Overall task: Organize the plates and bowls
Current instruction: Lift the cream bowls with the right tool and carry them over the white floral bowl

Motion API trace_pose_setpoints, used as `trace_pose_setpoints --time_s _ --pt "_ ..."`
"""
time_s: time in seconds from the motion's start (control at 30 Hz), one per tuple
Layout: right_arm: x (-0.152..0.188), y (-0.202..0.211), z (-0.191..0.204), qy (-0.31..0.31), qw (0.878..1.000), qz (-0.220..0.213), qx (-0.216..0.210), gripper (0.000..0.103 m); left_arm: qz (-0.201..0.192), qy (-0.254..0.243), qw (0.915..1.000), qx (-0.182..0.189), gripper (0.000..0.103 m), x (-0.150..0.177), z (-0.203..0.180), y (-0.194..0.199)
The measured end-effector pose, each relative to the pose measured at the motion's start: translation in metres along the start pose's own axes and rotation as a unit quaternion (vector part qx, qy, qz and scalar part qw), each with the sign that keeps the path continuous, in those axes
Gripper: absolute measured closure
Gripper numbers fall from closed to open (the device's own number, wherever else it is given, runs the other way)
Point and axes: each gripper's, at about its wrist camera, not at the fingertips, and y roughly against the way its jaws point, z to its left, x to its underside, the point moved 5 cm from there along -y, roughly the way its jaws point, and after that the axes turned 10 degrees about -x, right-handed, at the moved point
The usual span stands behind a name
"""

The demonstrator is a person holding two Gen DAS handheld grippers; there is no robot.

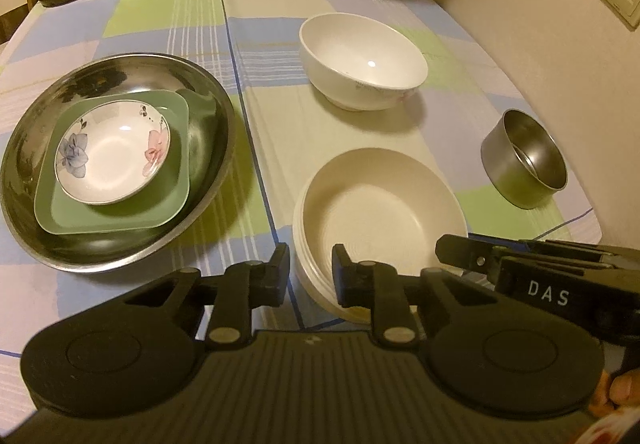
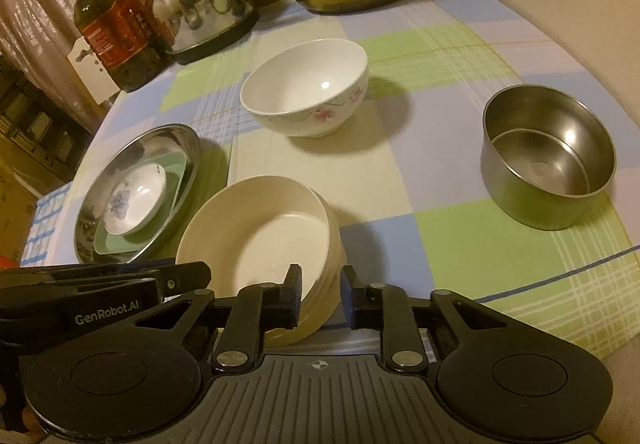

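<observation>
I have both grippers on the cream bowl stack [image 1: 380,212] at 6 o'clock, near table edge. Left gripper [image 1: 311,273] straddles its near-left rim, right gripper [image 2: 322,294] its near-right rim; jaws part-spread, not visibly clamped. Looks like grasp step; next I close, lift level, probably toward other bowls. Steel pan [image 1: 48,148] at 9 o'clock holds green square plate [image 1: 176,180] with floral saucer [image 1: 114,156]. White bowl [image 2: 304,88] at 12 and steel cup [image 2: 548,160] at 3 are empty.
</observation>
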Motion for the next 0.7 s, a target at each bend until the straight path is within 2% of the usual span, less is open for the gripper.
trace_pose_setpoints --time_s 0.4,0.7 --pt "-0.005 0.008 0.002 -0.004 1.0 -0.007 -0.009 0.085 -0.02 -0.003 0.9998 0.008 0.087 -0.004 -0.001 0.009" --pt "-0.034 0.026 0.007 -0.007 0.999 -0.029 -0.023 0.085 -0.065 -0.006 0.9978 0.016 0.087 -0.037 -0.007 0.034"
